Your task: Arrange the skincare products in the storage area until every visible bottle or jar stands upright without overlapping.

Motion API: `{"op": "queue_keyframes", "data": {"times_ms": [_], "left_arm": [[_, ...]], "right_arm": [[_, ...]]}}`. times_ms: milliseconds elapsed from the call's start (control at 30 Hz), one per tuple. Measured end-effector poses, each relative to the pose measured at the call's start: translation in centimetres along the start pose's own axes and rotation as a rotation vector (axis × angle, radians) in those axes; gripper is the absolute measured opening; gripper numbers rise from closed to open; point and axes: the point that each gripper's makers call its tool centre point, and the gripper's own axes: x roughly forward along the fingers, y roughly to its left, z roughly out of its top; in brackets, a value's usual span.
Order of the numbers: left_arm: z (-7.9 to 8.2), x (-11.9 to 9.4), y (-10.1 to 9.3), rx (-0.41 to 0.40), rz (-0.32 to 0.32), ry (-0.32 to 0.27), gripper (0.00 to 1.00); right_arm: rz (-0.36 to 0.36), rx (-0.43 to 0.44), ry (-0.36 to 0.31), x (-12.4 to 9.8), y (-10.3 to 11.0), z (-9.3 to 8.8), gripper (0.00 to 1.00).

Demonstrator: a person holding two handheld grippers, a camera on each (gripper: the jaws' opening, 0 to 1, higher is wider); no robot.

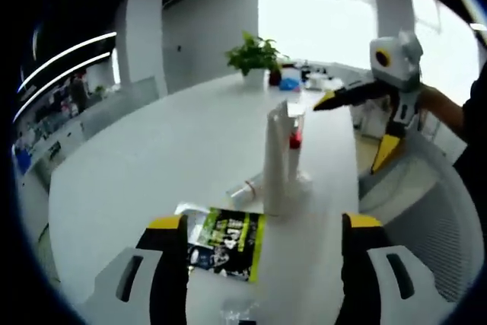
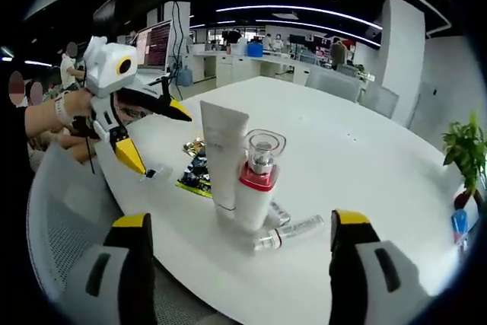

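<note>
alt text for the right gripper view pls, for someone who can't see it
On a white table, a tall white tube and a clear-capped pump bottle stand upright together, with a small tube lying flat beside them. The right gripper frames them, jaws wide apart, while the left gripper hovers open at left above a dark sachet.

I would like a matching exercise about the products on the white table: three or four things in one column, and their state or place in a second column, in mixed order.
Things:
1. white tube
2. pump bottle with red collar and clear cap
3. small tube
4. sachet

States:
A. lies flat, dark with green print
B. stands upright, tallest, no cap on top
C. lies on its side beside the standing products
D. stands upright just beside the white tube

Pairs: 1-B, 2-D, 3-C, 4-A
</note>
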Motion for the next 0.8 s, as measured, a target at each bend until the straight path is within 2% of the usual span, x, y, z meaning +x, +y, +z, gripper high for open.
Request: {"op": "queue_keyframes", "data": {"times_ms": [200,400,467,600,667,800], "left_arm": [[-0.5,-1.1,-0.2,-0.006,0.031,0.017,0.88],[-1.0,-2.1,-0.6,-0.021,0.063,0.029,0.95],[-1.2,-2.4,-0.7,-0.017,0.073,0.033,0.97],[-1.6,-3.0,-0.9,-0.051,0.091,0.020,0.97],[-1.6,-3.3,-0.8,-0.079,0.118,0.009,0.97],[-1.5,-4.1,-1.2,-0.087,0.125,-0.013,0.97]], "right_arm": [[0.003,-0.017,-0.026,-0.4,0.8,0.8,0.99],[0.005,-0.023,-0.021,-0.7,1.4,0.6,1.00],[0.015,-0.001,-0.025,-0.9,1.8,0.6,1.00],[0.032,0.030,-0.061,-1.3,2.4,1.1,1.00],[0.031,0.027,-0.062,-1.4,2.6,1.1,1.00],[0.049,0.015,-0.061,-1.8,3.2,1.1,1.00]]}}
